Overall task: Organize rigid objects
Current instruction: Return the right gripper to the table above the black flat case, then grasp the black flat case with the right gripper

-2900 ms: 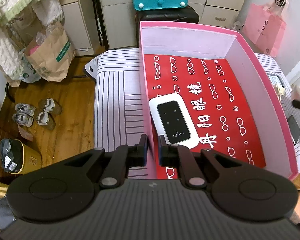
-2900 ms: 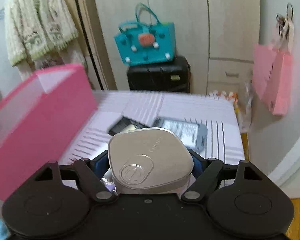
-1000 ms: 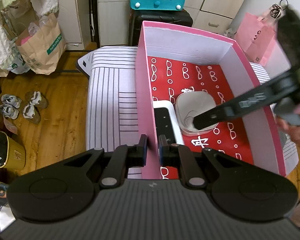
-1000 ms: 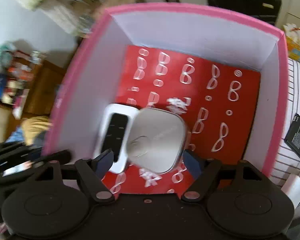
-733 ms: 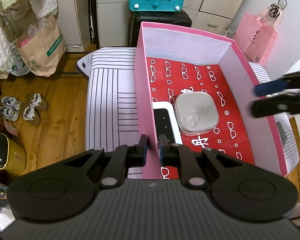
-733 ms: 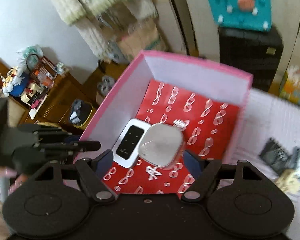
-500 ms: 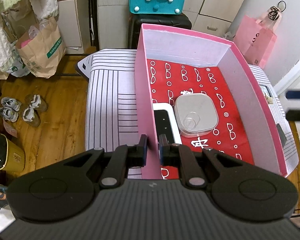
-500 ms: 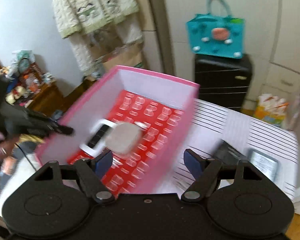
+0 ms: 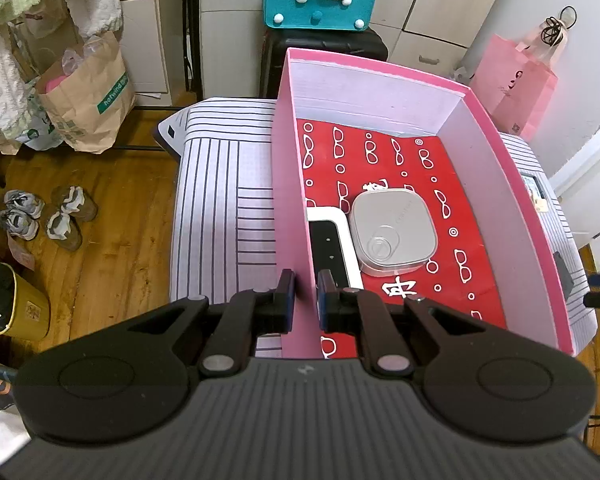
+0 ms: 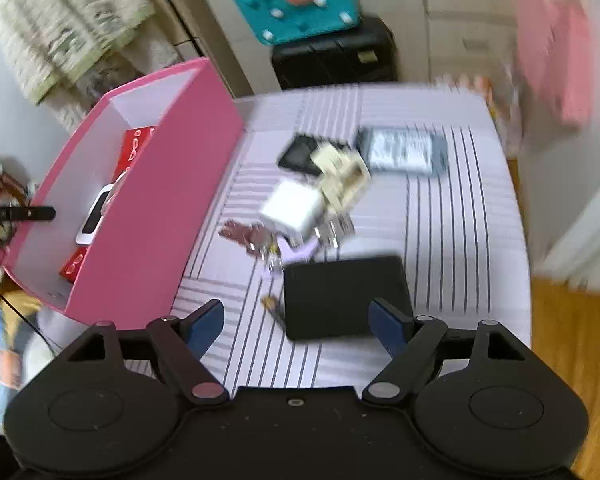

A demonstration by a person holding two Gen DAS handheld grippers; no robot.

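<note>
Desk: striped cloth over the desk (image 9: 220,184), wooden floor at 9 o'clock.
Box: pink box (image 9: 288,168) holds a white router (image 9: 332,240) and silver case (image 9: 394,230).
Left gripper (image 9: 303,300): clamped on the box's wall.
Right gripper (image 10: 298,326): spread wide, empty.
Right wrist only: black slab (image 10: 346,296), white charger (image 10: 294,208), at 12 o'clock.

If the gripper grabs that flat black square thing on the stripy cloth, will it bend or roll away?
The black slab looks stiff, so it probably won't bend. It lies flat, so rolling seems unlikely. Its smooth edges might slip.
</note>
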